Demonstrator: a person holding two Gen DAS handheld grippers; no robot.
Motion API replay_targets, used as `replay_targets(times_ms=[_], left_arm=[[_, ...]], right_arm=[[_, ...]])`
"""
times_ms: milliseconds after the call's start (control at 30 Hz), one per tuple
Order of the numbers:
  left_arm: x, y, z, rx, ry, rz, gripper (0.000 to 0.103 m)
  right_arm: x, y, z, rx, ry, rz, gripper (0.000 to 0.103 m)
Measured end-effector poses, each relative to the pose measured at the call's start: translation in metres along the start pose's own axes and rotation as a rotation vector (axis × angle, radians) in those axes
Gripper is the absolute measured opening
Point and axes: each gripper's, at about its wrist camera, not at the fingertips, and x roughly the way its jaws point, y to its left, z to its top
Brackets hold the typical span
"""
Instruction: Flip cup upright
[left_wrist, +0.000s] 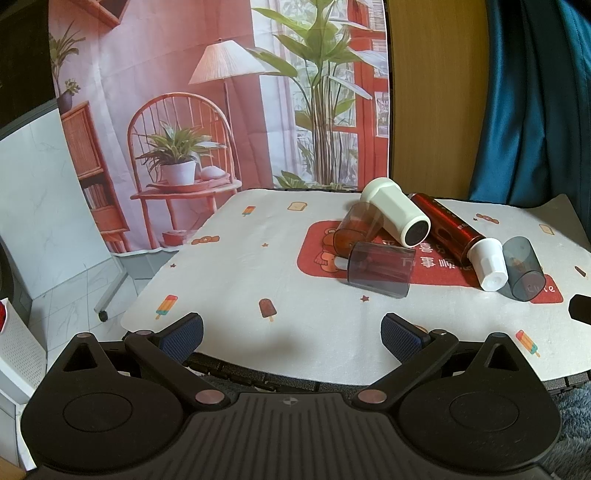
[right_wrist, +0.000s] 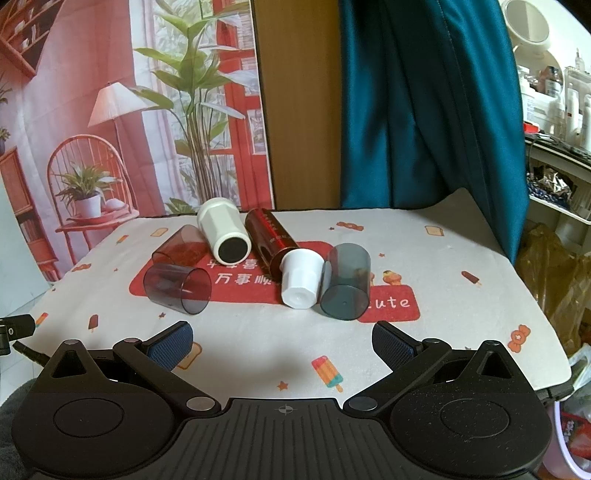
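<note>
Lying tipped: six cups (right_wrist: 345, 280) on mat (right_wrist: 258, 343) | left gripper (left_wrist: 291, 336) jaws spread, empty | right gripper (right_wrist: 282, 341) likewise

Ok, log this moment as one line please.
phase: pre-grasp | left gripper: open, empty | right gripper: open, empty | cups: grey cup, brown cup, blue-grey cup on their sides | upright: none

We see the brown cup (left_wrist: 357, 228) partly hidden behind the grey cup (left_wrist: 380, 268), the red bottle (right_wrist: 272, 239) tucked behind the white cap (right_wrist: 300, 282), and the counter (left_wrist: 576, 229) cut off at the left view's right edge.
</note>
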Motion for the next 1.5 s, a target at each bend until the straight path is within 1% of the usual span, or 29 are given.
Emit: replay_targets(times_ms=[267,400,600,833,1000,1167,1333,1433,1500], left_arm=[[0.000,0.000,0.000,-0.001,0.000,0.000,0.103],[0.000,-0.001,-0.001,-0.002,0.002,-0.001,0.103],[0.001,0.001,0.000,-0.007,0.006,-0.003,0.103],[0.007,0.002,0.001,-0.016,0.019,-0.038,0.103],[0.016,0.006,0.010,-0.021,0.005,-0.046,0.103],[0.036,0.010,0.021,-0.037,0.027,-0.045,0.103],[0.063,0.006,0.033,-0.029,0.047,-0.031,0.103],[0.077,0.004,0.041,-0.042,0.057,-0.038,0.103],[0.085,0.001,0.046,-0.055,0.057,-0.045,0.103]], right_arm=[[0.000,0.000,0.000,0.000,0.000,0.000,0.103],[0.000,0.000,-0.002,-0.002,0.000,0.019,0.103],[0.002,0.001,-0.001,0.006,0.012,0.022,0.103],[0.009,-0.003,0.012,0.001,0.001,0.019,0.103],[0.027,-0.004,0.023,0.003,-0.005,0.013,0.103],[0.054,0.002,0.023,-0.011,0.016,0.033,0.103],[0.081,0.010,0.013,-0.038,0.072,0.060,0.103],[0.095,0.009,0.009,-0.053,0.107,0.088,0.103],[0.101,0.010,0.007,-0.077,0.112,0.106,0.103]])
